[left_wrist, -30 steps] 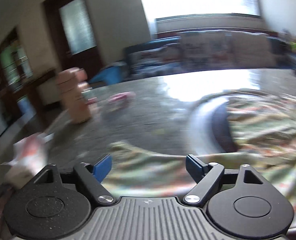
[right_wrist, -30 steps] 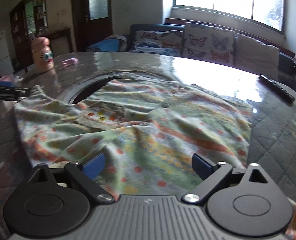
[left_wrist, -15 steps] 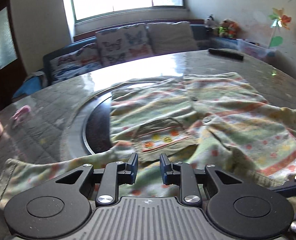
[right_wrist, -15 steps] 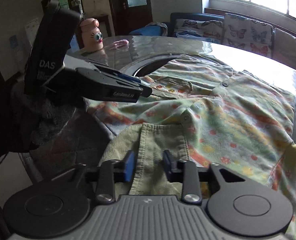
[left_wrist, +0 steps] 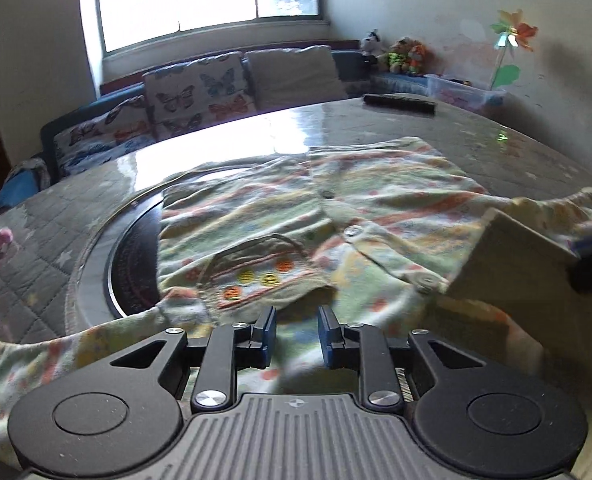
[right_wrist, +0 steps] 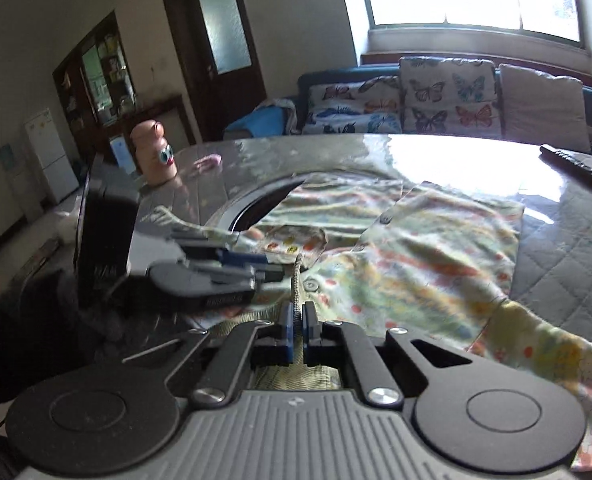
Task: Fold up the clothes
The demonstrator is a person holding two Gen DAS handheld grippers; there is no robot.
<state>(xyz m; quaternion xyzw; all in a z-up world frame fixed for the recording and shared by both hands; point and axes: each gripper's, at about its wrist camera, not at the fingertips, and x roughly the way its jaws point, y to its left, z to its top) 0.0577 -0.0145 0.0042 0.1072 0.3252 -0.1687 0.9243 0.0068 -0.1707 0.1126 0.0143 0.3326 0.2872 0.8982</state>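
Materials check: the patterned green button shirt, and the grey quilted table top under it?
Patterned green button shirt: looks like soft woven cotton, matte; it wrinkles and drapes, and the raised collar shows a ribbed, corduroy-like weave. Grey quilted table top: stitched padded fabric, seemingly under glossy clear plastic or glass; it mirrors the window glare.

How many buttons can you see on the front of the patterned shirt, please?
3 on the patterned shirt, down its front opening: one far up, one midway, one nearest the raised collar. Folds may hide others.
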